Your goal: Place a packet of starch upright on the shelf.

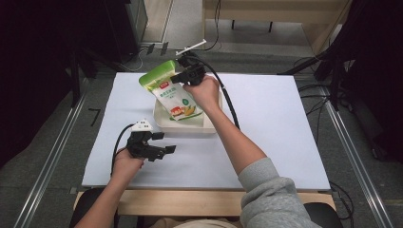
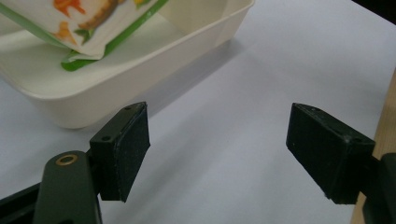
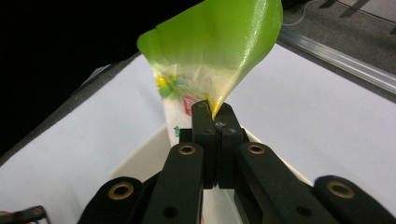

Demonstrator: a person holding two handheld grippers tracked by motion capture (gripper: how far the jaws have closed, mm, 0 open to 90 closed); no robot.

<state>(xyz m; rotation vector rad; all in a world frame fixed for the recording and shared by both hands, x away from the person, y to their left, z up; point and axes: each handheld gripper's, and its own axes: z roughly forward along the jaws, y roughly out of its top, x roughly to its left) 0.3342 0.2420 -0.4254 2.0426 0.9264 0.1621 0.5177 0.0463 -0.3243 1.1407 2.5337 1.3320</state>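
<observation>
Your right gripper [image 3: 216, 122], clamped on the green-and-white plastic bag [image 1: 172, 90], seems mid-placement over the cream rectangular plastic tray [image 1: 164, 124]; lower it next. Your left gripper [image 2: 217, 154] rests open near the table's front edge.

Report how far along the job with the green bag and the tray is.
Done: right gripper has pinched the green bag at its top edge. In hand: the bag's bottom hangs tilted in the white tray. Left: letting go. Left gripper is open beside the tray.

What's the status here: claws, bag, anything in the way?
Right claw shut on bag top edge. Bag tilted, lower end in tray. Left claw open, empty, low over table near tray. Nothing in the way.
</observation>
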